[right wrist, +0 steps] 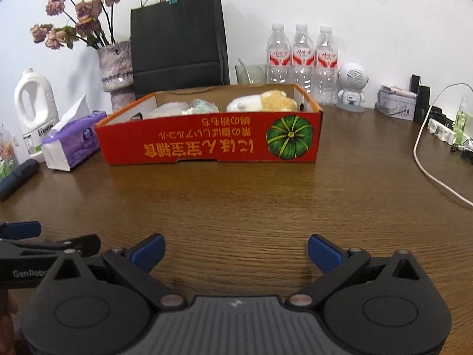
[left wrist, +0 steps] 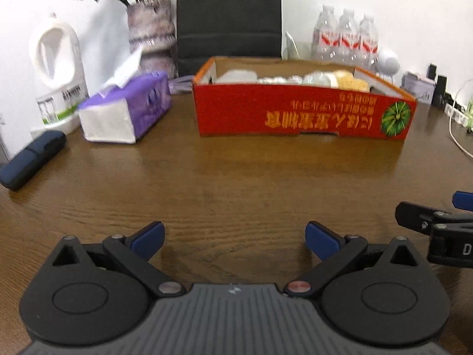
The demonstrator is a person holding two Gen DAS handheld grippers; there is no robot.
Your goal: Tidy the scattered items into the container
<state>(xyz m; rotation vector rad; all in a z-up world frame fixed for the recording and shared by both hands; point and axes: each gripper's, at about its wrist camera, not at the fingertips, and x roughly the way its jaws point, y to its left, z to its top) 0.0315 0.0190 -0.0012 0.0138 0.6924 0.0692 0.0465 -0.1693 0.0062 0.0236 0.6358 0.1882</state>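
Note:
A red cardboard box [left wrist: 301,115] with a green pumpkin print stands at the far middle of the wooden table; it also shows in the right wrist view [right wrist: 207,142]. Inside lie a white and yellow plush toy [right wrist: 263,102], a clear plastic packet [right wrist: 202,106] and a white item [right wrist: 168,109]. My left gripper [left wrist: 235,241] is open and empty, low over the table's near part. My right gripper [right wrist: 236,253] is open and empty beside it, and shows at the right edge of the left wrist view [left wrist: 437,224].
A purple tissue pack [right wrist: 74,142], a white detergent jug [right wrist: 35,112], a dark case [right wrist: 17,177] and a flower vase [right wrist: 116,71] stand at the left. A black bag [right wrist: 179,41], three water bottles [right wrist: 301,62], a white robot figure [right wrist: 351,88] and a white cable [right wrist: 428,165] lie behind and right.

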